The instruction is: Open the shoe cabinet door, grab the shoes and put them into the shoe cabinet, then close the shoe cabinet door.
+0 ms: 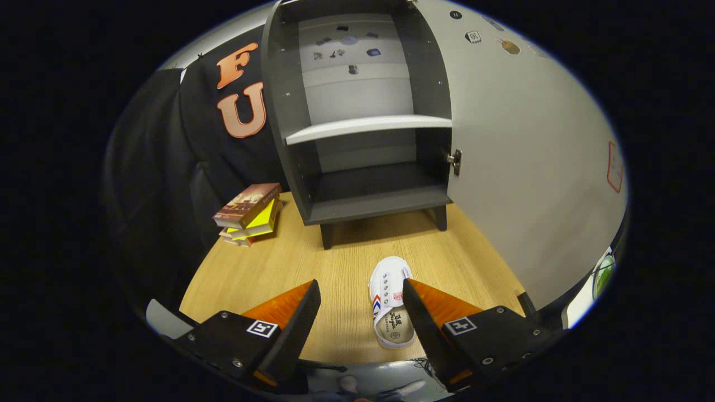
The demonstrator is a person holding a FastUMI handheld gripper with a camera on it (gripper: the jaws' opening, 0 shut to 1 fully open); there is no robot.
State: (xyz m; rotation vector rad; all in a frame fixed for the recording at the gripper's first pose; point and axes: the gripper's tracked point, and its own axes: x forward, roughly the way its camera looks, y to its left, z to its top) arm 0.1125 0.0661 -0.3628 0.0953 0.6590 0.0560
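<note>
Looking forward along our gripper [361,301], we see its fingers spread wide and holding nothing, with the white shoe [391,304] lying on the wooden table [279,268] between them, close against the right finger. Beyond it stands the shoe cabinet [363,128], its door [530,156] swung open to the right, a stack of books [248,215] just left of it.

We see a white canvas shoe [391,304] w/ red-blue side stripe, upright on its sole, toe at 12 o'clock toward the shoe cabinet [363,128]. Cabinet's dark grey, one pale shelf, standing on short legs; its light door [530,167] is swung wide open at 3 o'clock.
</note>
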